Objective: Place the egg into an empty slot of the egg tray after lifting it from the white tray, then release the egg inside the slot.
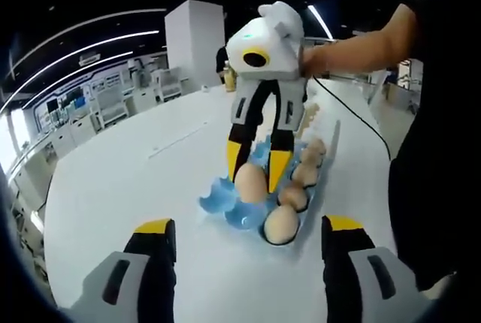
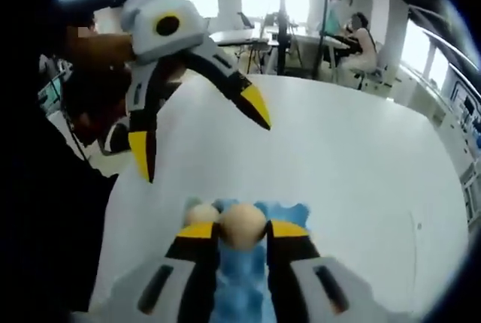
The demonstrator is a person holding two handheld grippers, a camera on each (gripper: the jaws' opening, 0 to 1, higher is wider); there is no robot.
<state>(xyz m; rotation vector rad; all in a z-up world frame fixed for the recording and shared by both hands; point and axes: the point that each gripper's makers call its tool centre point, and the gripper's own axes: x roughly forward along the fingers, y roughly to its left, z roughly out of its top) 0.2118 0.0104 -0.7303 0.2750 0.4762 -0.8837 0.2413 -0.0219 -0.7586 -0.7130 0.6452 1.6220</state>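
Note:
My right gripper (image 1: 255, 169) comes down from above and is shut on a tan egg (image 1: 250, 182). The egg hangs right at the blue egg tray (image 1: 218, 197); I cannot tell whether it rests in a slot. Several more eggs (image 1: 281, 225) lie in a row along the tray's right side, beside a pale tray rim (image 1: 331, 137). In the right gripper view the same egg (image 2: 242, 221) sits between my right gripper (image 2: 243, 230) jaws over the blue tray (image 2: 240, 285), with another egg (image 2: 201, 213) to its left. My left gripper (image 1: 248, 225) is open and hovers apart from the tray (image 2: 199, 131).
The trays rest on a wide white table (image 1: 120, 173). A person's arm (image 1: 361, 45) and dark clothing (image 1: 428, 165) stand along the right. Beyond the table are a white pillar (image 1: 194, 41), desks, and a seated person (image 2: 361, 41).

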